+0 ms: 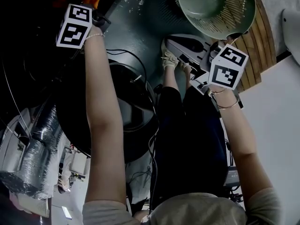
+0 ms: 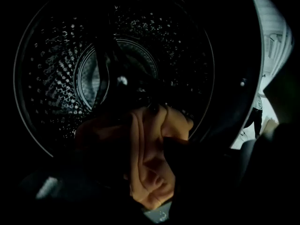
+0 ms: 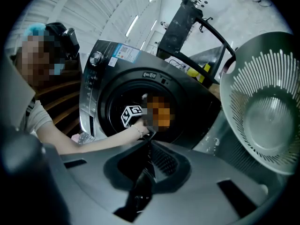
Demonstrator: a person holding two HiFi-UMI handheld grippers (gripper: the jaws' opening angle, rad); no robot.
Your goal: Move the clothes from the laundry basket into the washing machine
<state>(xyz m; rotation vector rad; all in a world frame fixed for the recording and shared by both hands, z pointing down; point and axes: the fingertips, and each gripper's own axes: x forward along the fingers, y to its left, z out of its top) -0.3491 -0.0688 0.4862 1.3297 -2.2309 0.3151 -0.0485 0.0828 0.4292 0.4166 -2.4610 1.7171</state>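
The person's left forearm (image 1: 101, 121) is stretching toward the upper left of the head view, bringing the left gripper (image 2: 149, 146) to the mouth of the washing machine (image 3: 96, 95). Its jaws are standing partly apart with an orange garment (image 2: 150, 170) bunched between them, filling the lower middle of the left gripper view. That view is too dark to say whether the pads are actually pinching the cloth. Just beyond the garment, the perforated drum (image 2: 56, 78) is showing across the upper left of that view. At the right of the head view, the right gripper (image 3: 150, 146) is pointing toward the machine with its jaws closed together on nothing. The green laundry basket (image 1: 236, 18) is sitting at the top right, well apart from the garment.
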